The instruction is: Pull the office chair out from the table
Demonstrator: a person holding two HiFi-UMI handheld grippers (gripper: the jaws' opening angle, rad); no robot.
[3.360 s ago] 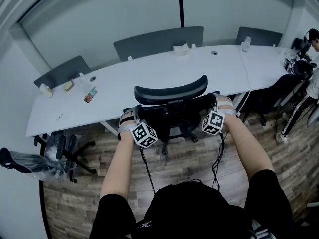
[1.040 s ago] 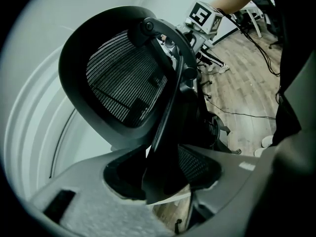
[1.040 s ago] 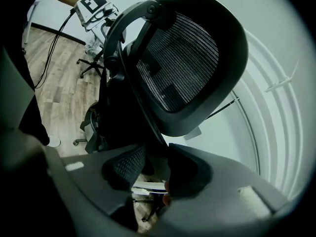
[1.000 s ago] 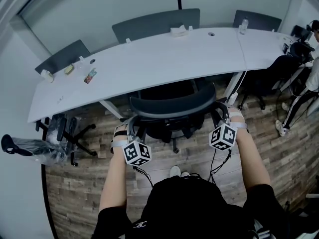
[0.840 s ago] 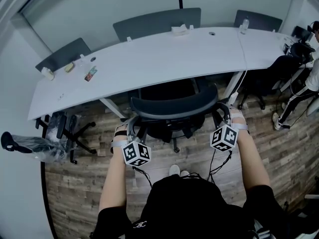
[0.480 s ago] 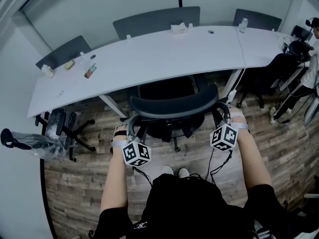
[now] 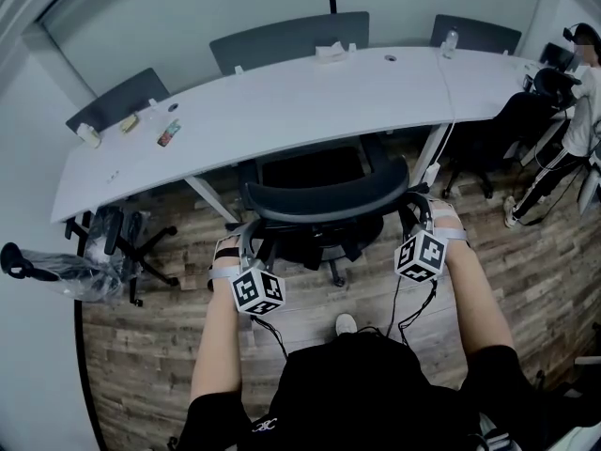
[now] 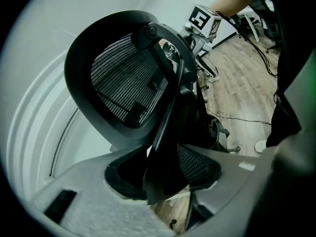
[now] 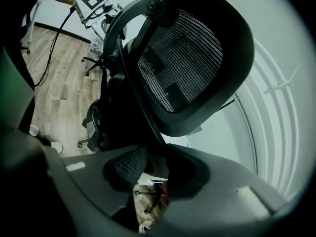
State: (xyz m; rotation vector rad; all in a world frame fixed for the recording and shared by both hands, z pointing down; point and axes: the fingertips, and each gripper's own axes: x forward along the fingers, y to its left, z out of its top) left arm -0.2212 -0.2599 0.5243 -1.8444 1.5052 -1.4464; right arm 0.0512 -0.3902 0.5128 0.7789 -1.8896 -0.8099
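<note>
Head view: chair [image 7: 324, 200] stands just off the table [image 7: 282, 111], backrest toward the person, with the left gripper [image 7: 246, 238] and right gripper [image 7: 418, 212] at its two sides. The gripper views add the grip itself: left jaws clamped on the backrest's edge strut, right jaws closing tighter on the opposite strut, which runs between them.

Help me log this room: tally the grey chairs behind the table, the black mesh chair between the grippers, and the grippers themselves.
Grey chairs: 3
Black mesh chair: 1
Grippers: 2, the left gripper and the right gripper, its jaws closing on the chair's frame
Total: 6
</note>
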